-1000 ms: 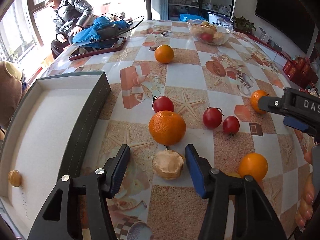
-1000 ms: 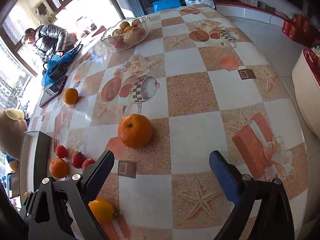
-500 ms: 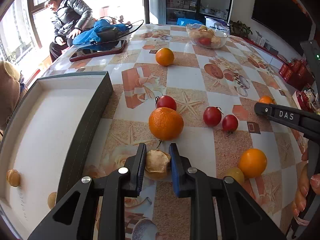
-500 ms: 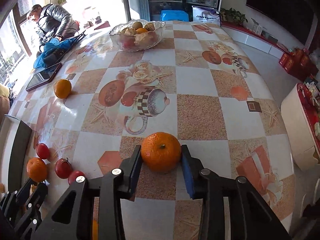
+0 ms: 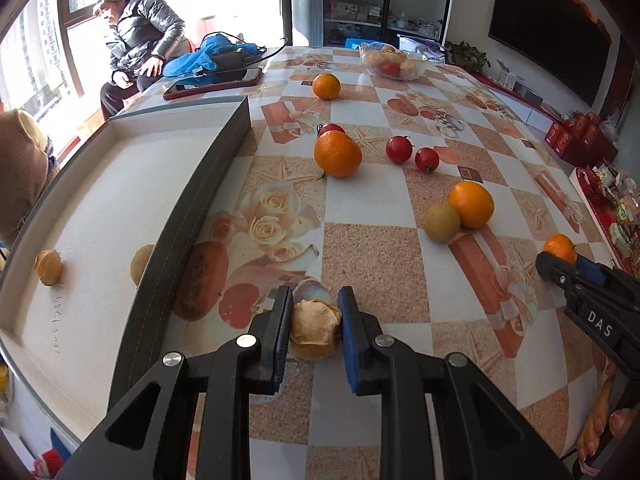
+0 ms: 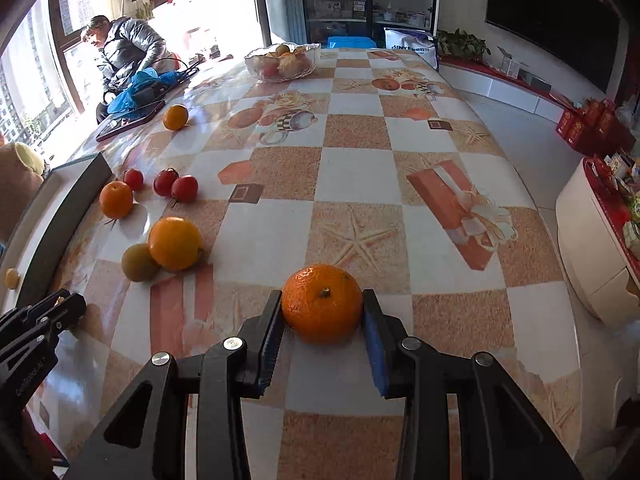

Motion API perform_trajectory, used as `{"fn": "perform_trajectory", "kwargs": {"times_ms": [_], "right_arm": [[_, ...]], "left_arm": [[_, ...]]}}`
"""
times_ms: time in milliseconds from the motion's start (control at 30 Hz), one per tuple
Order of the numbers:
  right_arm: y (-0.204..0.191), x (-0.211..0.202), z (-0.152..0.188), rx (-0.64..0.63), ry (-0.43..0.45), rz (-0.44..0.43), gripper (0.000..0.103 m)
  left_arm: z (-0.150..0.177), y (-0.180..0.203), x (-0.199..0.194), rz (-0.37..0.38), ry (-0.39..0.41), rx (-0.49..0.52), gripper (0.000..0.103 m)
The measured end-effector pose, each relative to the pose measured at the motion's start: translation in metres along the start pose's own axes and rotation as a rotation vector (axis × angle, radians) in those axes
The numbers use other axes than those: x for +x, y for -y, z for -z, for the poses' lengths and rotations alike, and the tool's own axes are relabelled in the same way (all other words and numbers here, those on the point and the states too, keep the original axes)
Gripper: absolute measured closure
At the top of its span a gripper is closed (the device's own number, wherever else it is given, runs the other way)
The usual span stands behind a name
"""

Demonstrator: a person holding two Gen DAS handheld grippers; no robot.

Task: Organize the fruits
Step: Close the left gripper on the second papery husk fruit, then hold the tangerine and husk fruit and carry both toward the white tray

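My left gripper [image 5: 314, 330] is shut on a tan wrinkled fruit [image 5: 314, 334], held above the table beside the tray [image 5: 168, 264]. The tray holds two small tan fruits [image 5: 49, 267]. My right gripper [image 6: 323, 314] is shut on a mandarin orange [image 6: 322, 304], which also shows in the left wrist view [image 5: 560, 247]. On the table lie oranges [image 5: 337, 153] [image 5: 471, 204], a brownish-green fruit [image 5: 441, 222] and three red tomatoes [image 5: 399, 149].
A far orange [image 5: 326, 85] lies near a tablet [image 5: 212, 80] and a blue bag. A glass bowl of fruit [image 6: 282, 62] stands at the far end. A seated person [image 5: 136, 40] is beyond the table. The table edge is to the right.
Both grippers closed: the left on the tan fruit, the right on the mandarin. The left then lifted its fruit and drew back toward the tray; the right also drew its mandarin back.
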State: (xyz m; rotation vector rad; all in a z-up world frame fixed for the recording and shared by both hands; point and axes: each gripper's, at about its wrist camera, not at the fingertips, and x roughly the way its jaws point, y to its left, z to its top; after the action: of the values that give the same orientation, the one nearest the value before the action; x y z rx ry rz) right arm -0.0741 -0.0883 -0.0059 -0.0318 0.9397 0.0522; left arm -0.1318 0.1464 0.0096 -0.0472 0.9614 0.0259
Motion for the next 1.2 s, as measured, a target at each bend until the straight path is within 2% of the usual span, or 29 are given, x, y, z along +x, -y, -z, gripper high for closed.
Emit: {"fn": "perform_trajectory", "kwargs": {"times_ms": [167, 1200], "right_arm": [[-0.0027, -0.0014, 0.0053, -0.004, 0.037, 0.005, 0.064], [-0.0041, -0.0026, 0.0078, -0.009, 0.044, 0.015, 0.064]], "left_arm": [[0.0055, 0.0008, -0.0031, -0.006, 0.009, -0.002, 0.078], [0.0056, 0.0017, -0.0019, -0.008, 0.007, -0.006, 0.077]]}}
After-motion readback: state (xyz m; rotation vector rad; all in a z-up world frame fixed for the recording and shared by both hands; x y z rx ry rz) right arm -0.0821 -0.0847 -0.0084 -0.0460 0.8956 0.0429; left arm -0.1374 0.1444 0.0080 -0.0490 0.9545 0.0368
